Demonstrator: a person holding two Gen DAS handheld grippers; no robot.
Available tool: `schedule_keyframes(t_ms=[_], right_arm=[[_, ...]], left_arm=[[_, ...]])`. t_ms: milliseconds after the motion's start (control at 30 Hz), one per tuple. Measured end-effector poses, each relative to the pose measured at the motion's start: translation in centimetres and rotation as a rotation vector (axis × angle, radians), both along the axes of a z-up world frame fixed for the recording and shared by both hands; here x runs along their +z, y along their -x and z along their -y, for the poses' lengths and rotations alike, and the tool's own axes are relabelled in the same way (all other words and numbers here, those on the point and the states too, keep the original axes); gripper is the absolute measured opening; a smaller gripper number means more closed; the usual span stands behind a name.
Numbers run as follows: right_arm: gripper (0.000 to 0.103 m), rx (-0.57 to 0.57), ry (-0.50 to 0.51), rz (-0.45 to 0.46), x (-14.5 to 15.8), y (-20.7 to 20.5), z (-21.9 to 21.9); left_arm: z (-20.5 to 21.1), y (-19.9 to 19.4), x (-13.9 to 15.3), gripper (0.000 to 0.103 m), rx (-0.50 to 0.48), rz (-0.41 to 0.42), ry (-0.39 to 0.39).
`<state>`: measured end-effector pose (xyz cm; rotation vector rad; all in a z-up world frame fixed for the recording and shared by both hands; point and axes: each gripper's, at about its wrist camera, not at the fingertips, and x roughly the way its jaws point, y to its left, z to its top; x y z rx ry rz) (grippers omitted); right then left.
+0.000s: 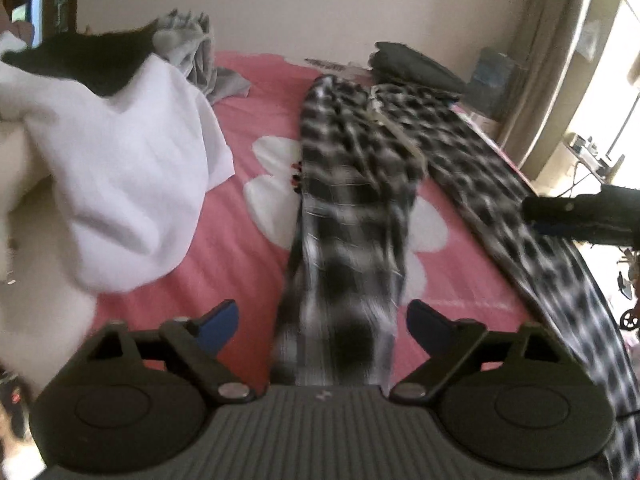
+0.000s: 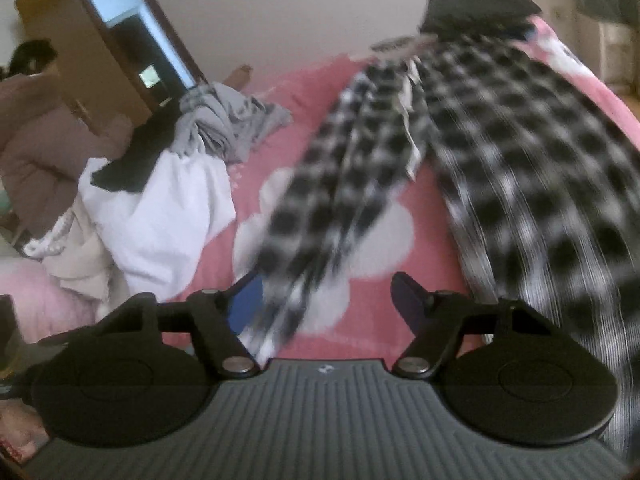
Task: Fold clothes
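Checked trousers (image 1: pixel 352 184) lie spread lengthwise on a pink flowered bed (image 1: pixel 256 92), waistband at the far end near a dark folded garment (image 1: pixel 416 68), the two legs running back toward the cameras. The left gripper (image 1: pixel 322 324) hangs over the cuff end of one leg, its jaws spread with the cloth lying between them; no blue pad (image 1: pixel 218 322) presses on it. In the right wrist view the right gripper (image 2: pixel 326 300) is likewise spread over the bed, the same leg's end blurred against its left pad, the other leg (image 2: pixel 540 200) running past on its right. Whether that pad touches cloth cannot be told through the blur.

A heap of unfolded laundry, white (image 1: pixel 120 168) and grey (image 1: pixel 196 48), waits at the left of the bed.

The step in hand looks to be taking hold of the leg ends for the first fold. To do it well, each gripper should settle on its own leg, close square across the hem so both layers are caught, and lift evenly so the trousers stay flat. The right gripper probably needs to shift toward the farther leg.
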<state>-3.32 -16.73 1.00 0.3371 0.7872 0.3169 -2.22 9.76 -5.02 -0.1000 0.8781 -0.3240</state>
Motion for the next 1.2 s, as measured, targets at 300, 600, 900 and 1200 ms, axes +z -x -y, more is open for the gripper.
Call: schedule_keyframes(t_ms=[300,600,900,1200], right_arm=[[0.056,0.12,0.1,0.007,0.3,-11.1,-4.9],[0.053,0.164,0.343,0.062,-3.8,-24.2,-13.5],[0.0,0.171,0.431,-0.068,-8.2,-29.0,-16.0],[0.0,0.149,0.305,0.007,-5.0,-30.3,-16.3]], left_arm=[[0.9,-3.6,-3.9,0.049,-0.006,-0.063,-0.006],[0.1,-4.3,-5.0,0.008,-0.001,-0.06,0.075],[-1.7,-4.2,-4.6,0.003,0.061,-0.052,0.246],[-5.0,-5.0,-3.3,0.003,0.16,-0.047,0.364]])
